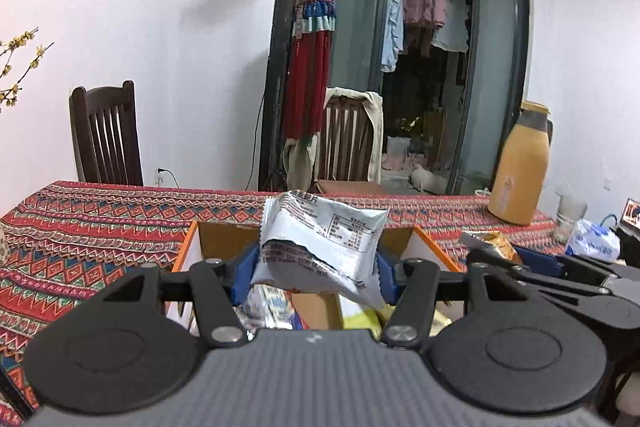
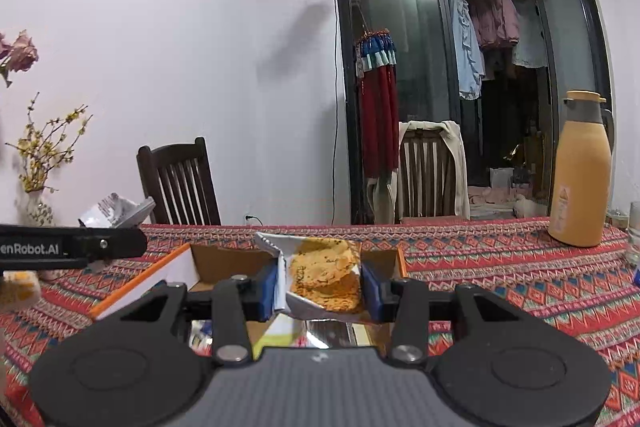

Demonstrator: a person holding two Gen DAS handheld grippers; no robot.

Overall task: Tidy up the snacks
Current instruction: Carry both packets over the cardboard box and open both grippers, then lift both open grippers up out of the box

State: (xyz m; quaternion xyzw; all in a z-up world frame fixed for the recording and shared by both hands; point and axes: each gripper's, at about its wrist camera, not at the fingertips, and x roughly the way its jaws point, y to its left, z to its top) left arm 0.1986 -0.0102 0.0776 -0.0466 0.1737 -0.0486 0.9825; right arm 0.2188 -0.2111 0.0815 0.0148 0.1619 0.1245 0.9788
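Both your left gripper, clamped on the crinkled white foil snack packet, and your right gripper, clamped on the clear-fronted packet of orange crackers, hang directly above the open orange-edged cardboard box just ahead.

We look from both wrists, close above the box, toward the glass door.
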